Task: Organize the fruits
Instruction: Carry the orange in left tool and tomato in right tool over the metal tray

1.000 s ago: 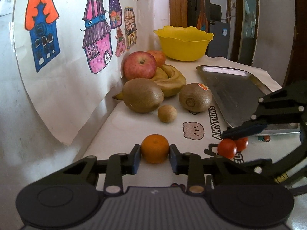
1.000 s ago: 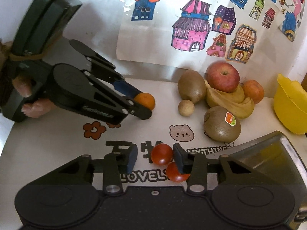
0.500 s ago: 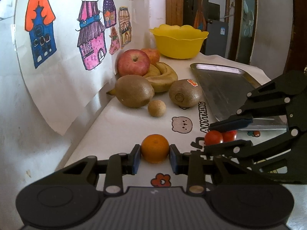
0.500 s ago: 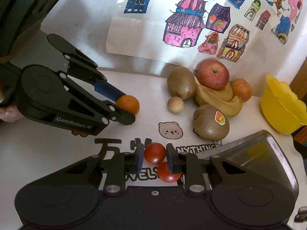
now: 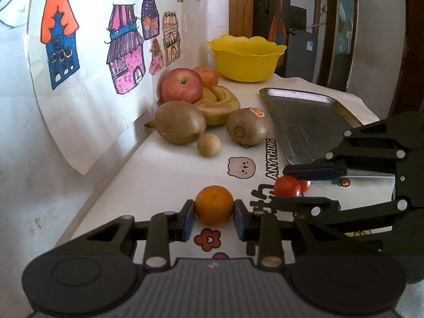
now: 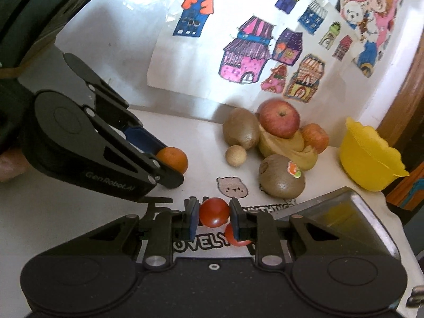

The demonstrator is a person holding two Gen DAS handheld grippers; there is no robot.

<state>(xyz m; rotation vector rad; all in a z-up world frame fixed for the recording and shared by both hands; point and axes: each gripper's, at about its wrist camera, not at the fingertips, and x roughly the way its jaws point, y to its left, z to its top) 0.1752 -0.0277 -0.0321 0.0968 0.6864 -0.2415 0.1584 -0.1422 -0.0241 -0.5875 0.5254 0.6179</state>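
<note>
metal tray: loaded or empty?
Empty as far as visible. The tray shows only bare metal in the left wrist view; its near end is hidden behind the right gripper. All the fruit lies on the table.

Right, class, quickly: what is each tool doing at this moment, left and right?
Left tool: closed on the orange.
Right tool: closed on a tomato; a second tomato lies loose just below.

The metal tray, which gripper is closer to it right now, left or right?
Right. The right gripper, shut on a cherry tomato, sits just off the metal tray's near corner. The left gripper, shut on the small orange, is farther off, toward the wall.
</note>
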